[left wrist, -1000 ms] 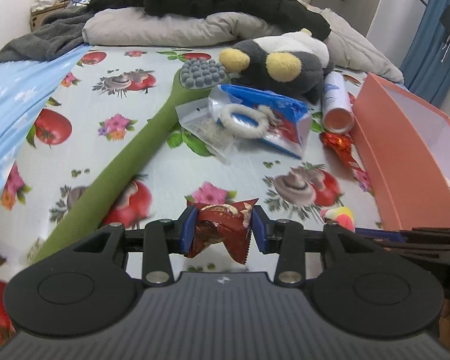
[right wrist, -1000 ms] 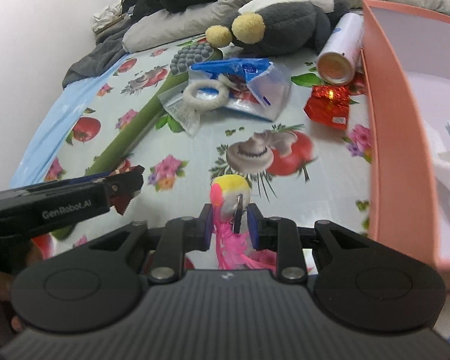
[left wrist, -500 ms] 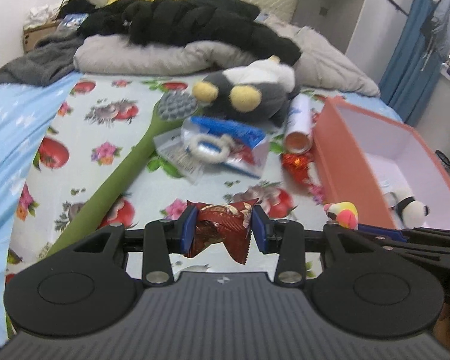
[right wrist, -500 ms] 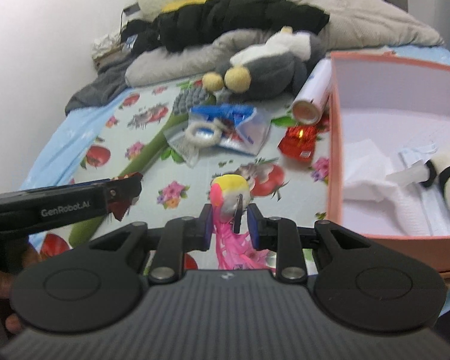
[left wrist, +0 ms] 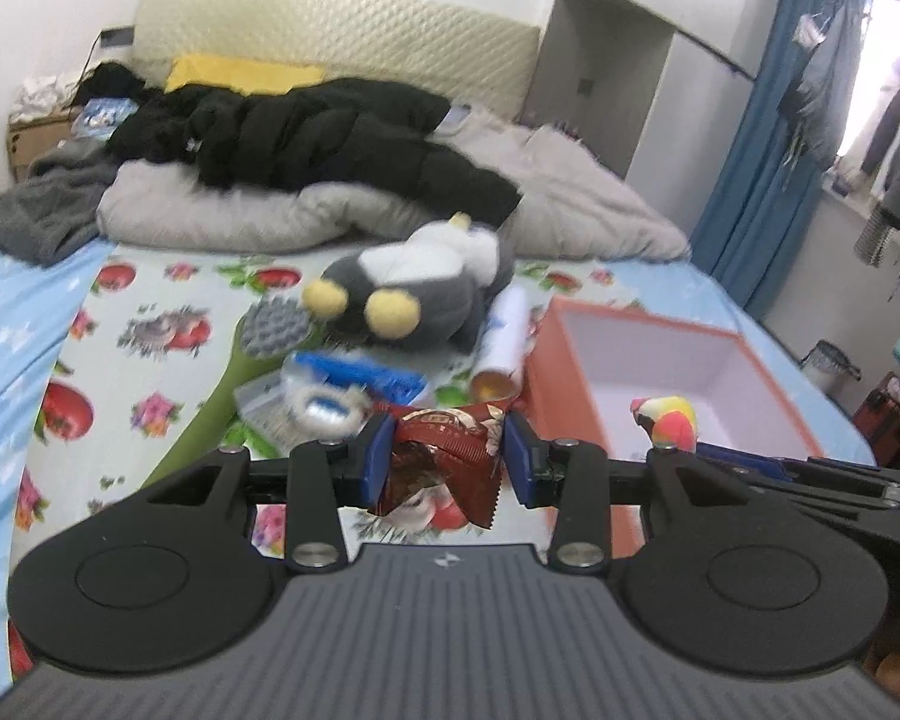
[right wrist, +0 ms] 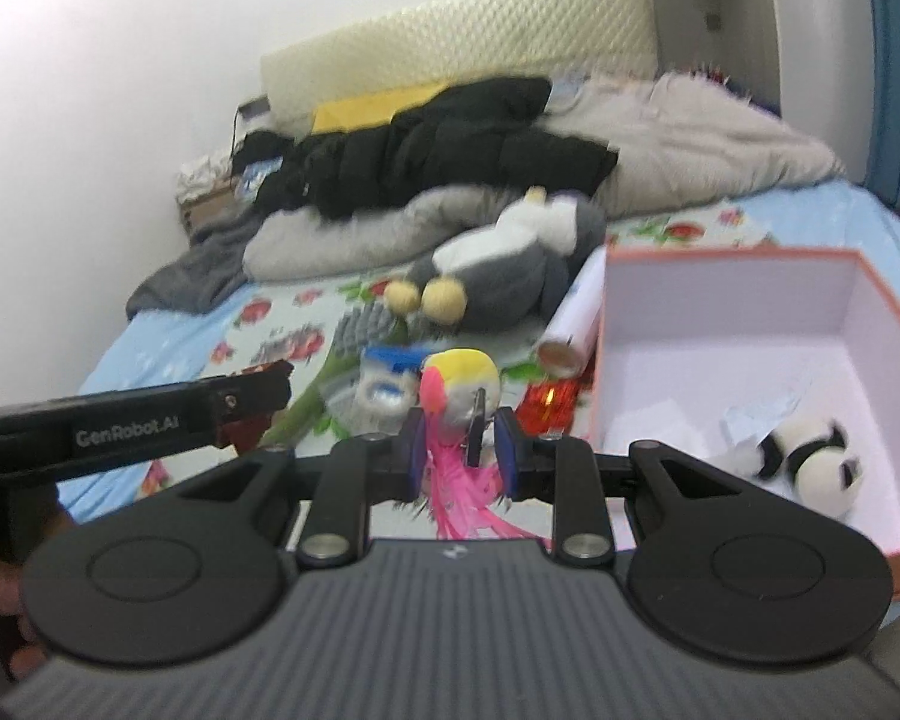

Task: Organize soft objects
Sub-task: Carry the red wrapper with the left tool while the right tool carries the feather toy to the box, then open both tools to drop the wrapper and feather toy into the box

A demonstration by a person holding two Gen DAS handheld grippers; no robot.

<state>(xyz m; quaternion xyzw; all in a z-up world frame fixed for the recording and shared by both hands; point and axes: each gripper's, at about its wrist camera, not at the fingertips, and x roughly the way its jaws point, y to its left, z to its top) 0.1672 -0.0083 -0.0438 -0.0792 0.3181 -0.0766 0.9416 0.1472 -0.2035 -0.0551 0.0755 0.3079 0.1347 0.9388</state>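
While the left wrist view looks down the bed [left wrist: 150,372], the pink box [left wrist: 576,384] stands open on the right, its white inside bare in the part that shows. The left gripper [left wrist: 444,456] is closed tight on a crinkly red wrapper [left wrist: 444,468], which hangs with its long side going down and its jagged edge at the bottom. The bed sits lower and farther off than a second ago, and more of the box shows.

In the right wrist view, the box [right wrist: 750,324] holds a little panda toy [right wrist: 810,462] lying on white paper [right wrist: 648,420]. The right gripper [right wrist: 459,450] is squeezed shut on a pink feather toy [right wrist: 459,396], above the bed just left of the box; its yellow head points up and its feathers trail down. Earlier the panda was hidden.
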